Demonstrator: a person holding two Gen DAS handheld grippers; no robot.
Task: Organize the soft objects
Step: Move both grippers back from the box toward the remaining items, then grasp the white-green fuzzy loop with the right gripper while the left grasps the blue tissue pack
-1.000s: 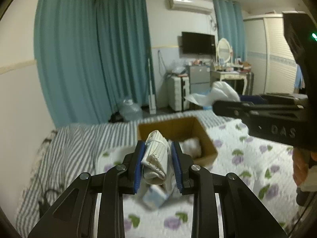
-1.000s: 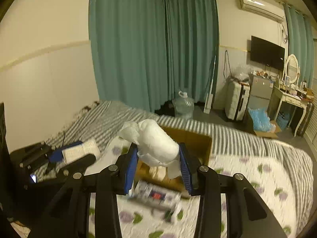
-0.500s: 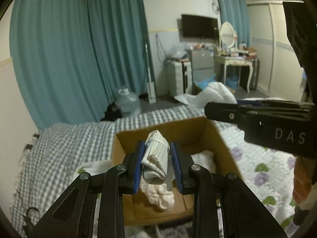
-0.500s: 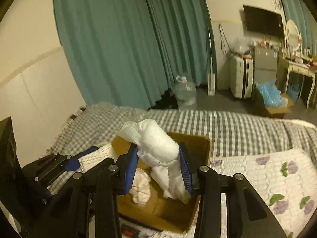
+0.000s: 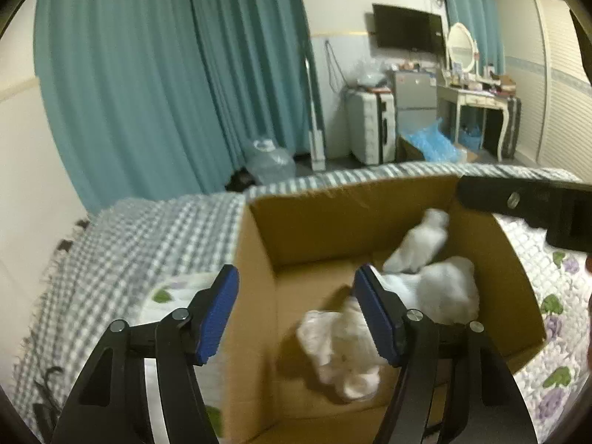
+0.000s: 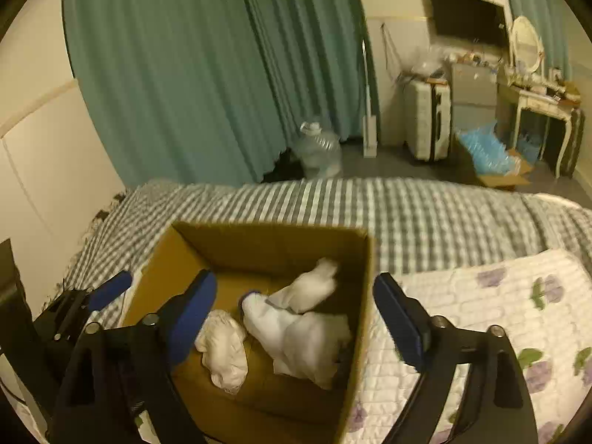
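Left gripper (image 5: 299, 314) and right gripper (image 6: 296, 318) opened — white bundles (image 6: 296, 329) dropped into cardboard box (image 6: 266, 244).

left gripper (image 5: 301, 312): jaws spread wide, nothing held | right gripper (image 6: 301, 320): jaws spread wide, nothing held

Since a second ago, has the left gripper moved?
Yes. The left gripper has closed in on the cardboard box, which now fills far more of its view, and opened, dropping its bundle.
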